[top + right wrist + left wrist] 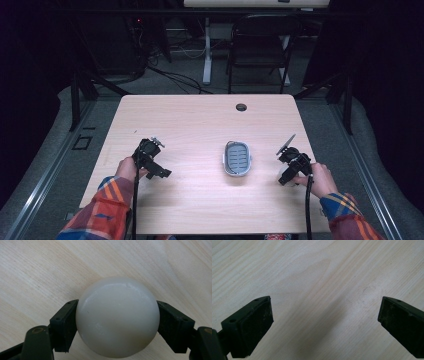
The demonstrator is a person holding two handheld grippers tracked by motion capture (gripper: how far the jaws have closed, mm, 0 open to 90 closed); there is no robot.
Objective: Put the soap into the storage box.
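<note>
A pale wooden tabletop (200, 125) spreads across the high view, its grain running lengthwise, with a small round dark hole (241, 107) near its far edge. Beyond it, on the grey floor, stands a dark folding chair (260, 47) beside a white table leg (207, 50), with loose cables lying around them. From the bottom of that view come two forearms in plaid sleeves of orange, blue and red, the left sleeve (97, 212) and the right sleeve (345, 212), each hand holding a black gripper with a cable trailing back toward the person. Near the middle of the tabletop, somewhat toward the right, sits an oval grey soap dish (236, 158) with a slotted darker inner tray, well apart from both grippers. The left gripper (152, 160) hovers over the left part of the tabletop; in the left gripper view (325, 322) its fingers (253, 325) are spread wide, with bare wood and a soft shadow between them. The right gripper (292, 165), carrying a grey three-cornered plate on top, sits to the right of the soap dish; in the right gripper view (117, 322) its fingers (63, 325) pinch a smooth, rounded, off-white bar of soap (117, 317) from both sides, over the wood. A tiny nick marks the soap's upper surface.
</note>
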